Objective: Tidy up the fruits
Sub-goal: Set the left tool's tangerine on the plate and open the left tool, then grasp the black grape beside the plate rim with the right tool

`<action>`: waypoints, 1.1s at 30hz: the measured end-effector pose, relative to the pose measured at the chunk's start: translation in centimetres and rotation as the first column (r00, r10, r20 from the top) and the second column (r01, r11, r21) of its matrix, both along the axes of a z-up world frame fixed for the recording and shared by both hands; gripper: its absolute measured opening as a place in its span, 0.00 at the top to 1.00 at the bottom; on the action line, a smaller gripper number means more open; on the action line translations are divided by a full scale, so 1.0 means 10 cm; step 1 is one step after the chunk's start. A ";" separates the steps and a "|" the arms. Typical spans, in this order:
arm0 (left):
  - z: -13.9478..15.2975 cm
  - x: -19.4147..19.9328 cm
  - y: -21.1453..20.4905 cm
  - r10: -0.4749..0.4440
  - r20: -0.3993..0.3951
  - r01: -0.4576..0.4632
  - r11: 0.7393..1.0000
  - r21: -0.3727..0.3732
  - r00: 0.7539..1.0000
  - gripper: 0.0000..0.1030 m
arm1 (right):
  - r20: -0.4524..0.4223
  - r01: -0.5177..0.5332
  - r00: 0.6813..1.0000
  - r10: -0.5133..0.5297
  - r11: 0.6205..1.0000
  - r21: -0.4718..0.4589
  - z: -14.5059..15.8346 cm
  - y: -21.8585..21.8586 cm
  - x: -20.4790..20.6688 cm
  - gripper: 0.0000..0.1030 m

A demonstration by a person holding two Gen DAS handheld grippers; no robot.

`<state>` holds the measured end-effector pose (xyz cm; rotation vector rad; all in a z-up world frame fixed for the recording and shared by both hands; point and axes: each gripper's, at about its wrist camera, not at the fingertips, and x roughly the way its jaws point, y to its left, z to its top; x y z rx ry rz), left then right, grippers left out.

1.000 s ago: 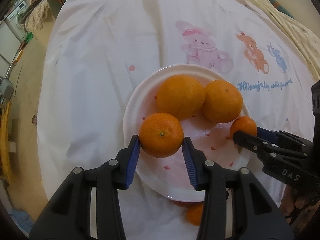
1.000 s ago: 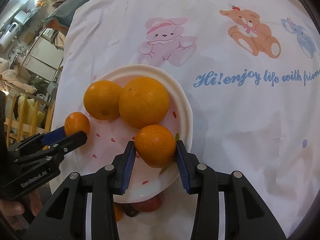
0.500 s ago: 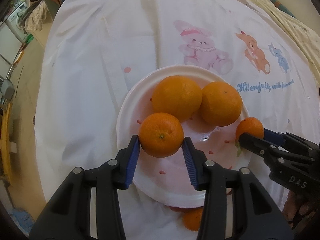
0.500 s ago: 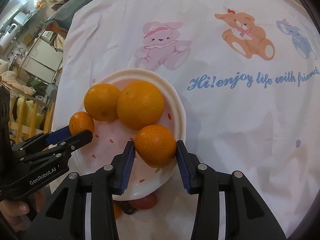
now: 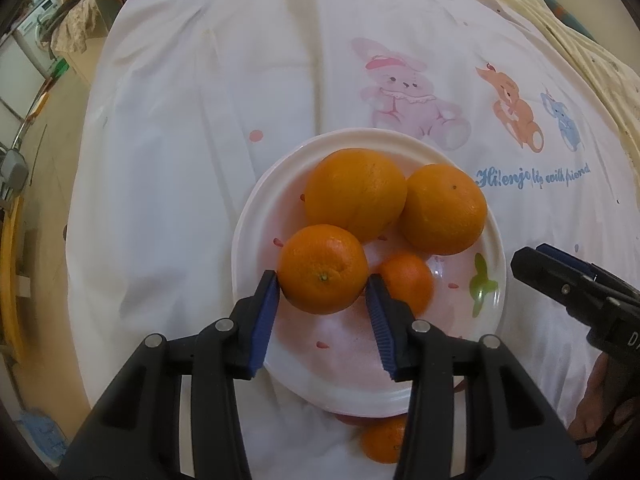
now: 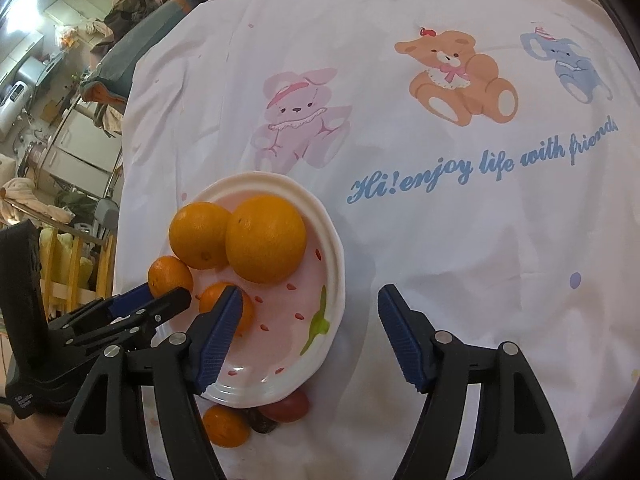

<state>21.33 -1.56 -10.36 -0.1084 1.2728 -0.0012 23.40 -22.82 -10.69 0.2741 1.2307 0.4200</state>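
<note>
A white plate (image 5: 280,364) with pink spots sits on the white cartoon cloth; it also shows in the right wrist view (image 6: 332,248). On it lie two large oranges (image 5: 356,192) (image 5: 444,208) and a small mandarin (image 5: 412,284). My left gripper (image 5: 322,308) is shut on a mandarin (image 5: 323,274) and holds it over the plate's near left part. In the right wrist view that held mandarin (image 6: 170,274) shows at the left gripper's tips. My right gripper (image 6: 310,320) is open and empty over the plate's right rim, beside the small mandarin (image 6: 212,300).
Below the plate's near edge lie another mandarin (image 6: 226,426), a red fruit (image 6: 292,406) and a dark fruit (image 6: 262,424). The cloth has a pink bunny print (image 6: 300,116) and blue lettering (image 6: 480,164). Furniture and clutter stand off the cloth's left edge.
My right gripper has opened and let go of its mandarin, which now lies on the plate. The right gripper has drawn back to the right. The left gripper still holds its mandarin.
</note>
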 end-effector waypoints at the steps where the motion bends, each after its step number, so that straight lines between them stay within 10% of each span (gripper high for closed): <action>1: 0.00 0.00 0.01 -0.002 -0.001 0.002 1.000 -0.004 1.000 0.61 | 0.000 0.000 1.000 0.000 1.000 0.000 0.00 0.00 0.00 0.29; 4: 0.04 0.00 0.01 -0.003 0.015 0.003 1.000 -0.011 1.000 0.56 | 0.006 0.000 1.000 0.000 1.000 -0.001 0.02 0.00 0.00 0.29; 8: 0.11 -0.02 0.01 0.001 0.041 -0.001 1.000 0.005 0.999 0.21 | 0.011 0.006 1.000 -0.006 1.000 0.005 0.05 -0.02 0.00 0.29; 33: 1.01 -0.66 0.21 0.027 0.267 -0.026 1.000 -0.006 0.963 0.20 | 0.129 0.022 0.991 -0.028 0.998 0.052 0.82 -0.17 -0.54 0.29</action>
